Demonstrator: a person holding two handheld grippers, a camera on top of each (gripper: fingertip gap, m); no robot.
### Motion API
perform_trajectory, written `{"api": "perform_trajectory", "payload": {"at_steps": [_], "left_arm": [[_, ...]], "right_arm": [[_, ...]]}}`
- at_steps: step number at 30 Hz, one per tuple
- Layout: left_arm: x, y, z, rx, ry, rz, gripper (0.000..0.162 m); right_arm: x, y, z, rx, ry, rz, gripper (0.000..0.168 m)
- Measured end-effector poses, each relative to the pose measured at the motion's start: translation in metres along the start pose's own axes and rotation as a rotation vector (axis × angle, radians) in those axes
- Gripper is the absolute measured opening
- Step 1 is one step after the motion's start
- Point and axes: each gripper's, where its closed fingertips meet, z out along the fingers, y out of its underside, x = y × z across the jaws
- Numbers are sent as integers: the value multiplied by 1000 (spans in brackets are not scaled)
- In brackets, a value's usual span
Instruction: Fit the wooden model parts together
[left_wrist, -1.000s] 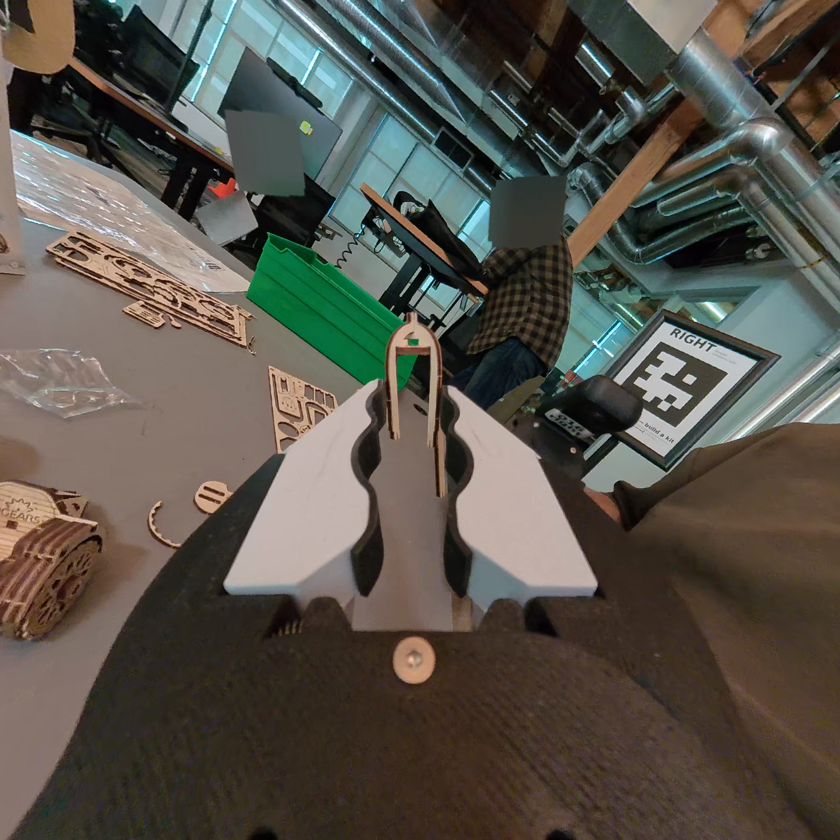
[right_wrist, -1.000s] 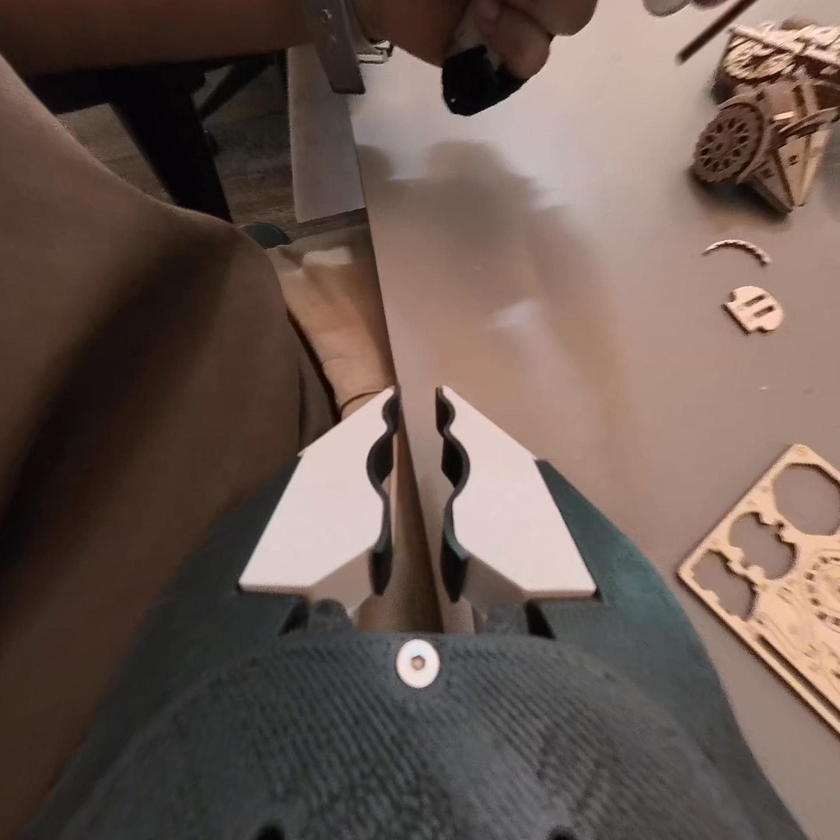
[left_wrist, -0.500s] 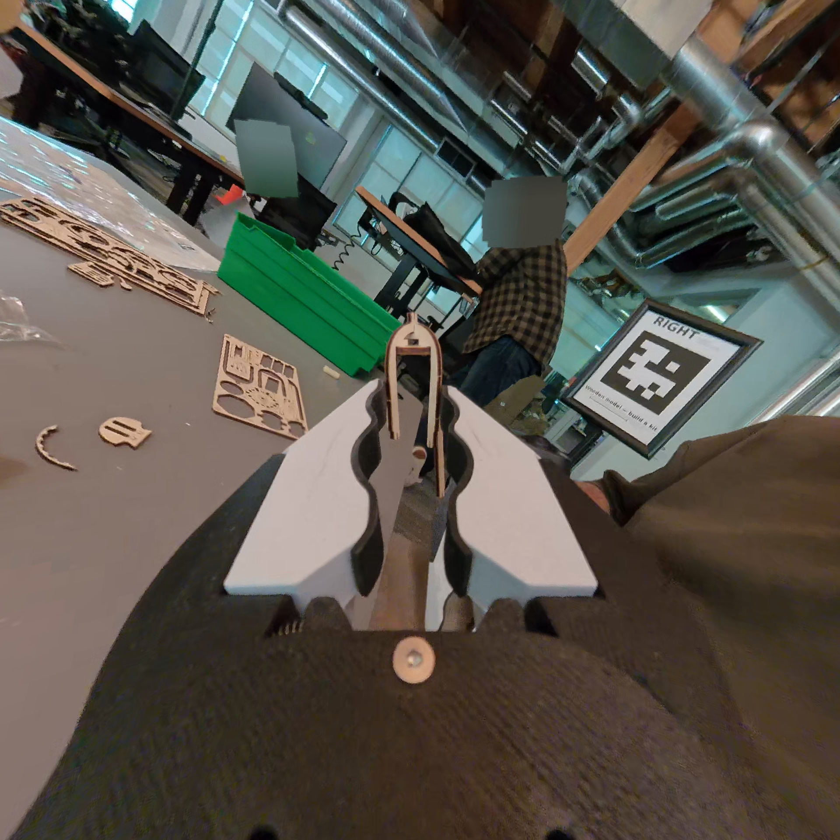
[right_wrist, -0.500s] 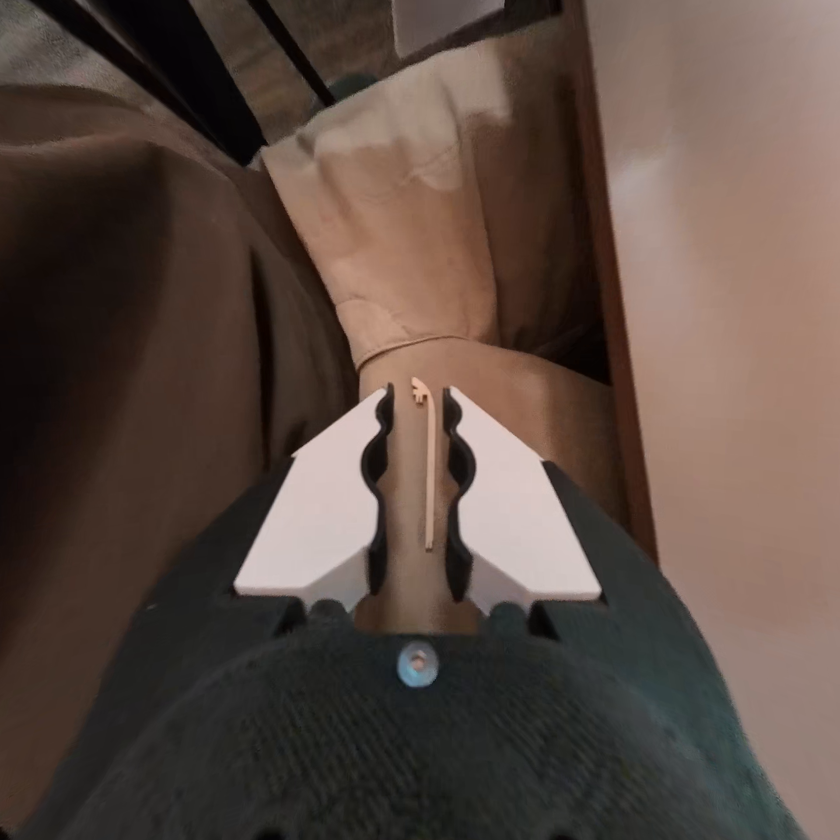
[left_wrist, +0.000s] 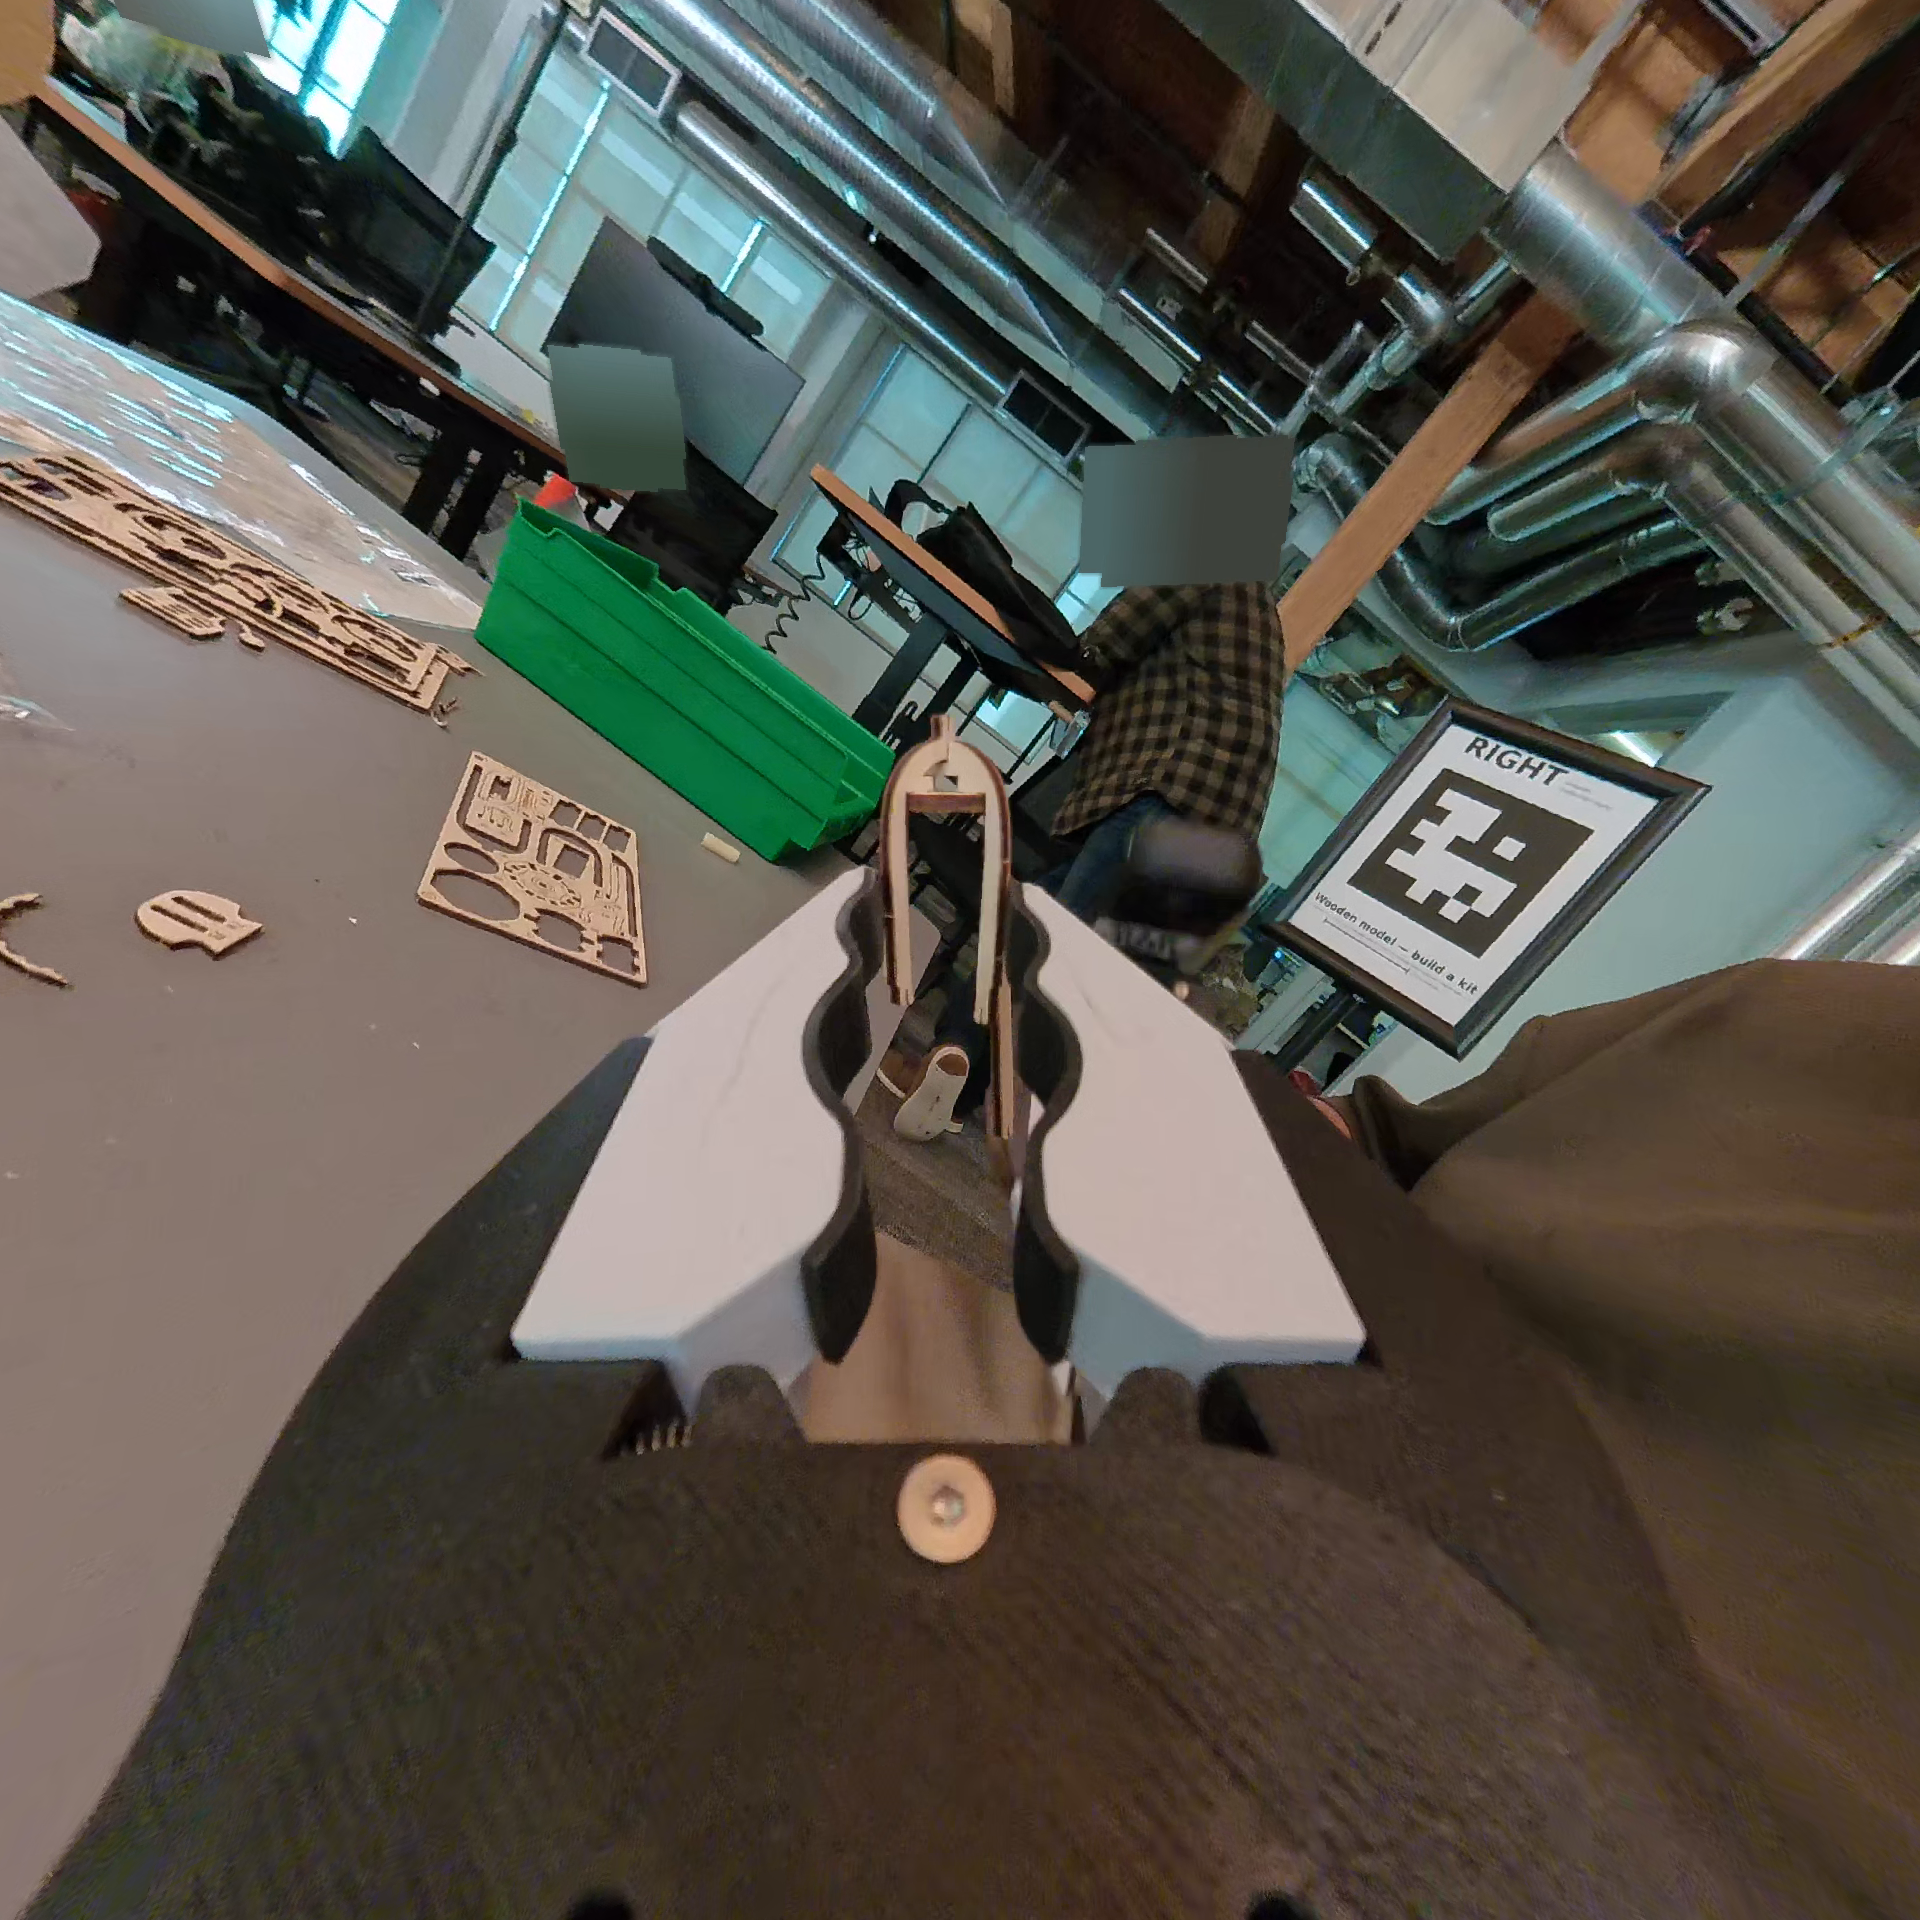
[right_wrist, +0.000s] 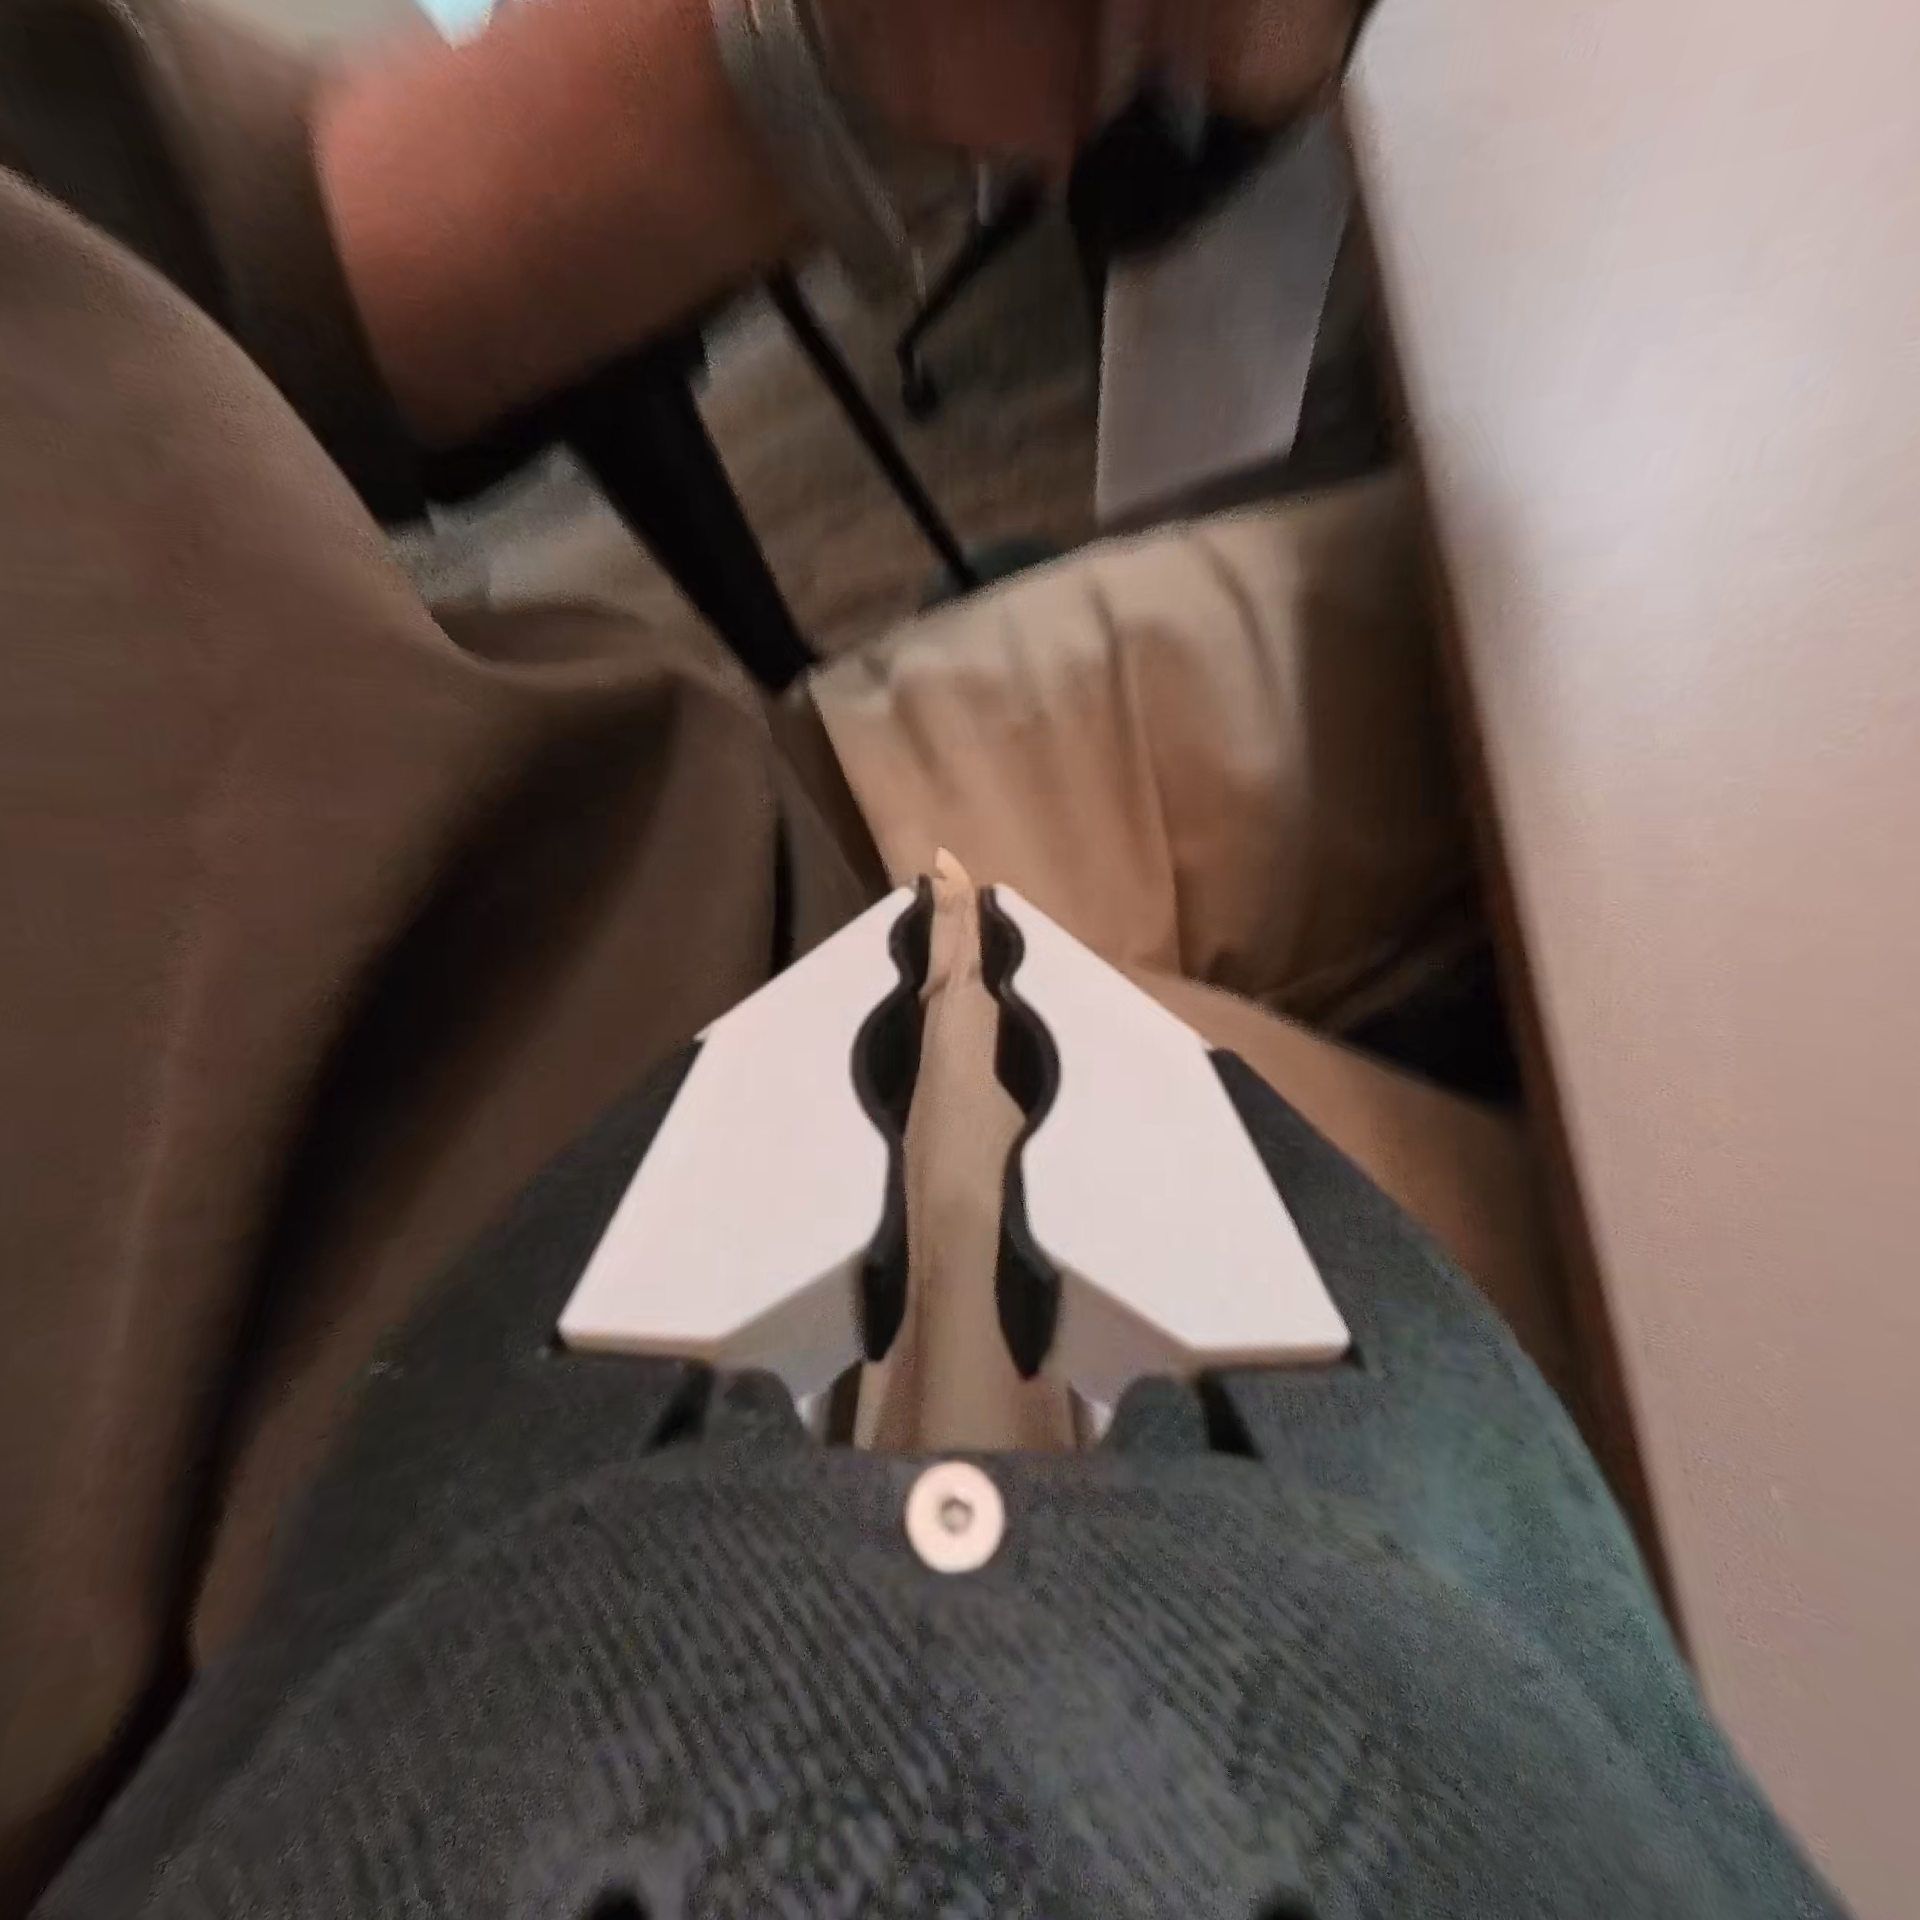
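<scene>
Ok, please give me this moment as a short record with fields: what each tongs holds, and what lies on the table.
left tongs: shut on the U-shaped wooden piece, which sticks out past the tips
right tongs: shut on a thin wooden strip; blurred view
table: grey; the left tongs are over its edge
loose parts: small slotted piece, curved sliver
cut-out sheets: one near, a longer one farther left
behind the table: green bin, framed sign

Left wrist view looks along its tool (left_wrist: 943, 914) across the desk (left_wrist: 260, 1091) into the room; right wrist view faces down beside the desk (right_wrist: 1662, 623) edge, close
</scene>
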Motion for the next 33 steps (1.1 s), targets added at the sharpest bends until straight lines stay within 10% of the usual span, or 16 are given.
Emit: {"api": "perform_trajectory", "payload": {"at_steps": [1, 9, 24, 33], "left_arm": [[1, 0, 1, -2, 10, 4, 21], [33, 0, 15, 37, 133, 105, 21], [-24, -2, 52, -54, 42, 79, 21], [-36, -12, 63, -146, 62, 190, 21]], "right_arm": [[2, -19, -12, 106, 22, -18, 7], [52, -121, -124, 626, 459, -191, 6], [113, -146, -133, 792, 385, -32, 7], [128, -148, -132, 709, 659, -60, 7]]}}
